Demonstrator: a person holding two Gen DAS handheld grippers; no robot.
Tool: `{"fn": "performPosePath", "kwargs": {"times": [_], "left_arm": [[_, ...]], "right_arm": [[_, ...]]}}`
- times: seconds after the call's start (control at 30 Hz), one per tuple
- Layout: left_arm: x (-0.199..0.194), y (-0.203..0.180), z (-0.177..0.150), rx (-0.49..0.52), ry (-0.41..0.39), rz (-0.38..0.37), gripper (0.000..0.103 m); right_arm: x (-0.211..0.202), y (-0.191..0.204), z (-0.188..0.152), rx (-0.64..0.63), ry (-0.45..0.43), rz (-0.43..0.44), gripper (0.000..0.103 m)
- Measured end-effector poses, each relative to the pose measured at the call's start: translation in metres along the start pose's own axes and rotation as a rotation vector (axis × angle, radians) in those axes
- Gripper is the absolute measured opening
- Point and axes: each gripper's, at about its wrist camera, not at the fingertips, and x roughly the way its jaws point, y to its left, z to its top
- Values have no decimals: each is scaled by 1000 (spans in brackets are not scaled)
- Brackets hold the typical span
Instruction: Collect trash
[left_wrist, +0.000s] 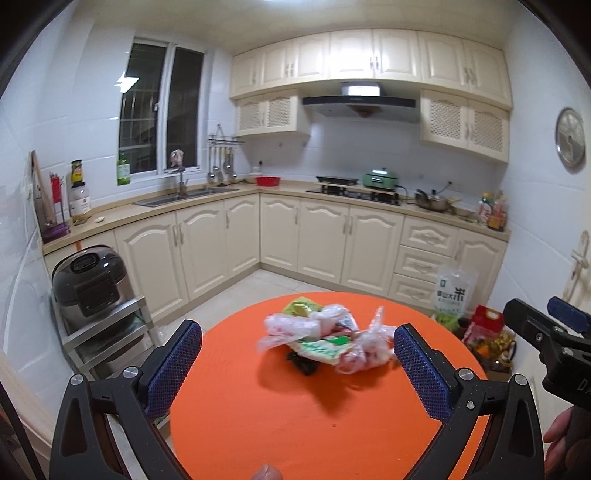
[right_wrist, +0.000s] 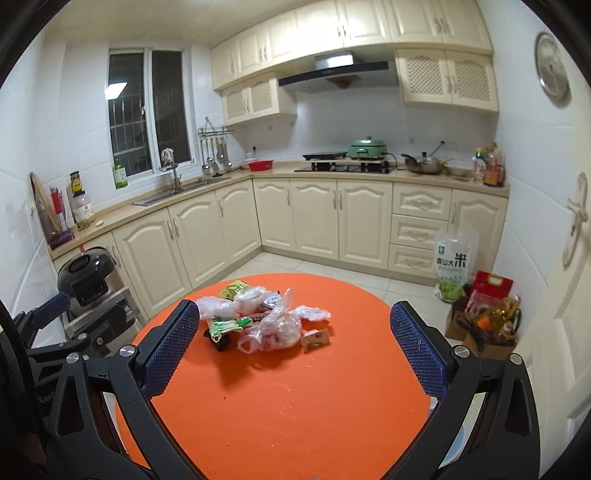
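Right wrist: trash pile (right_wrist: 258, 321) on table (right_wrist: 295, 406); fingers (right_wrist: 170, 347) spread, apparently empty.

Round orange table (right_wrist: 295, 406), a heap of crumpled plastic bags and wrappers (right_wrist: 258, 321) directly on its far half.

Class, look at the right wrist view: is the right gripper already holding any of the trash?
No. The right gripper is open and empty, short of the trash pile on the orange table.
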Motion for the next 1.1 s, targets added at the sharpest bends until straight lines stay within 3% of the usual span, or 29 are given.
{"fn": "performPosePath", "kwargs": {"times": [0.27,0.37,0.43,0.8,1.1], "left_arm": [[53,-5,18,-16,77,13,102],[82,-4,27,-23,123,4,102],[107,-2,51,-28,151,-6,102],[221,-13,93,-5,280,-32,102],[298,-24,107,53,318,-51,102]], "right_arm": [[51,-1,-11,-9,110,10,103],[79,-6,-19,0,172,17,103],[97,-10,-25,9,214,22,103],[178,-30,-52,55,376,35,103],[227,-17,-50,61,425,144,103]]}}
